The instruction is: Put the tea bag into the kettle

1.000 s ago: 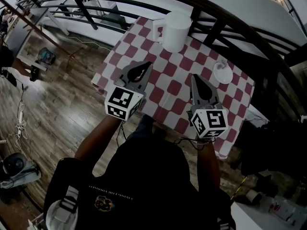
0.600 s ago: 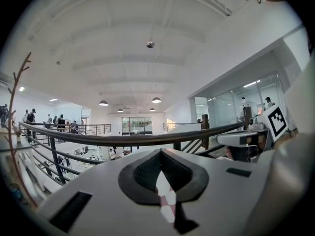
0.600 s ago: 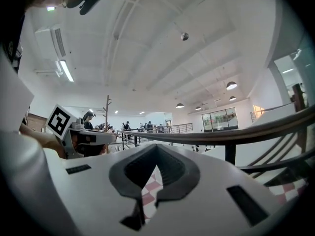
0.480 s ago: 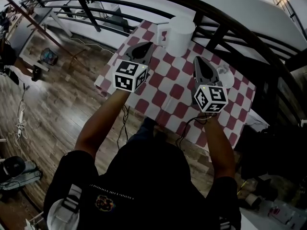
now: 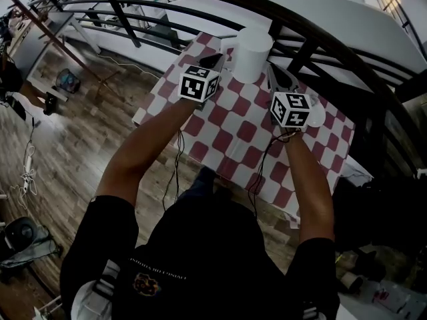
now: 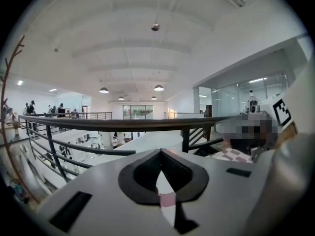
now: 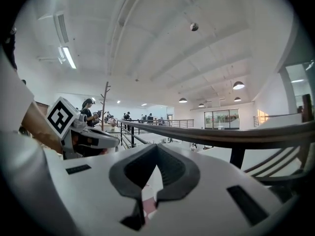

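A tall white kettle [image 5: 252, 45] with a side handle stands at the far edge of the red-and-white checked table [image 5: 233, 125]. My left gripper [image 5: 216, 61] is just left of the kettle, jaws shut and empty. On the other side, my right gripper [image 5: 273, 77] sits close to the kettle, also shut with nothing in it. A small white round dish [image 5: 316, 112] lies right of the right gripper's cube, partly hidden; I cannot make out a tea bag. In the left gripper view the left gripper [image 6: 160, 151] points over the railing. The right gripper [image 7: 156, 146] does the same in its own view.
A dark curved railing [image 5: 313, 25] runs close behind the table's far edge. Wooden floor [image 5: 80, 145] lies to the left, well below. The kettle's white wall [image 7: 15, 146] fills the right gripper view's left side, with the left gripper's marker cube [image 7: 61, 117] beyond it.
Both grippers have moved forward across the table, from near the front edge to either side of the kettle. The arms have stretched out. Both stayed shut.
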The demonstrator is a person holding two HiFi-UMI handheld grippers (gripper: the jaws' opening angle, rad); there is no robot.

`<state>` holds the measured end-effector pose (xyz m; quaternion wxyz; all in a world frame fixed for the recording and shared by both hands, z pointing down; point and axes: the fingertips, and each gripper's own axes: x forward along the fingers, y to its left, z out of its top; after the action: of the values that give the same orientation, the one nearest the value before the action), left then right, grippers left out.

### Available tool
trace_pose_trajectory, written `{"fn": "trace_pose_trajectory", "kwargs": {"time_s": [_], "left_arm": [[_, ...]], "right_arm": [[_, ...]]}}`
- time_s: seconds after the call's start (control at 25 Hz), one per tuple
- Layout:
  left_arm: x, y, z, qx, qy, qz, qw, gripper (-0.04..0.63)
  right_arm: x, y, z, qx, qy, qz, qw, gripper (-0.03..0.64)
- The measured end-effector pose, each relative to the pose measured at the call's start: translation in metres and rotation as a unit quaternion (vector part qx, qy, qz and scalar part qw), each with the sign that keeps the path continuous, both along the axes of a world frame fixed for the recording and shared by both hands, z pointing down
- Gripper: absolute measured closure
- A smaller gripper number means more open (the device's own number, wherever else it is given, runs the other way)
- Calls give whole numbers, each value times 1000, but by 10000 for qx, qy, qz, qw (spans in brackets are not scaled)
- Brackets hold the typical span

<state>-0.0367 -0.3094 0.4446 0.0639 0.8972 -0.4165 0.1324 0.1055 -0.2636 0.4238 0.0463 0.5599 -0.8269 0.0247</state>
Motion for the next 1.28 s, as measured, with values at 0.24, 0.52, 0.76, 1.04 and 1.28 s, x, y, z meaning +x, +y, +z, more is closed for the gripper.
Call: {"fn": "trace_pose_trajectory", "kwargs": {"time_s": [0.24,0.52,0.76,1.04,1.28], "left_arm": [[-8,-33,12,240,-1054,-87,9941,595],[-2,-61,-8,265,-1017,-205,9943,595],[10,-72,-7,198,-1067,-129,9940,595],[11,-85,15,-124,-982,-265,9947,595],[12,-97,24,-189,-985,-350,9943,595]], "right_arm": [[18,-35,17,-476,-96,132,9987,606],[33,-66,20,-783,26,360,9963,606],[31,-80,23,-829,-241,317,9958,606],[37,-91,31,-856,-422,323,9949,606],[42,-101,31,-812,-588,360,9943,606]]}}
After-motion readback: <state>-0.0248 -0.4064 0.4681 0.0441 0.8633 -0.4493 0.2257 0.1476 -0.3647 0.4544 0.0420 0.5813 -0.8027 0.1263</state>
